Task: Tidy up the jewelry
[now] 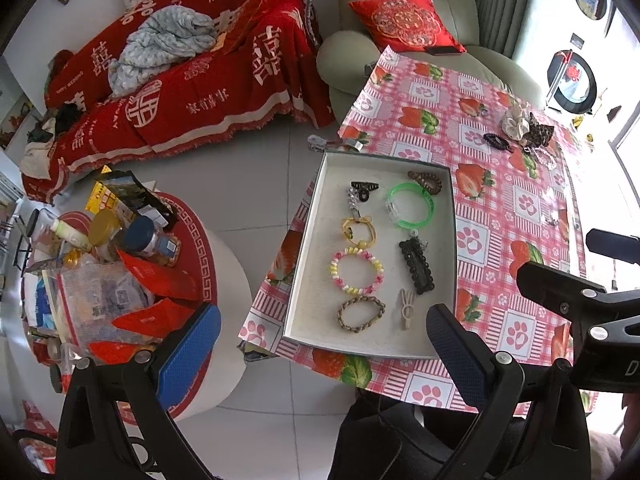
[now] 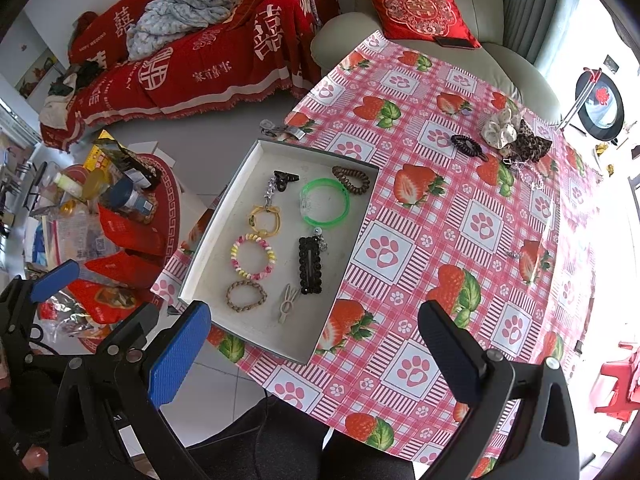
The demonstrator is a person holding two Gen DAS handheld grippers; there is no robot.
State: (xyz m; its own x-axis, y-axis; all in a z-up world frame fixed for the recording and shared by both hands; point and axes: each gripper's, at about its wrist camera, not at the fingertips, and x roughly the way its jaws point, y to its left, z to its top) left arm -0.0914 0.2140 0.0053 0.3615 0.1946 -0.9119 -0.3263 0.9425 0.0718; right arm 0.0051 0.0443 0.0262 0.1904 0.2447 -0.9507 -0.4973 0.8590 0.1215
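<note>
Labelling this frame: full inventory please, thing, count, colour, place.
tray: 1, white, table's near-left edge
bracelets: 4, green, yellow, pink-yellow, brown braid, in tray
coil hair tie: 1, brown, tray's far corner
hair clips: 3, two black, one beige, in tray
scrunchies: 2, cream and leopard, far side of table
coil tie: 1, black, beside scrunchies
tablecloth: 1, pink strawberry print
cushion: 1, red, on armchair
left gripper: open, empty
right gripper: open, empty

Bright daylight floods in from the right side, washing out the right edge of both views and putting glare on the shiny tablecloth [image 2: 560,216]. The rest is evenly lit and sharp, with soft shadows. The fisheye lens bends straight lines, and the corners go black.
</note>
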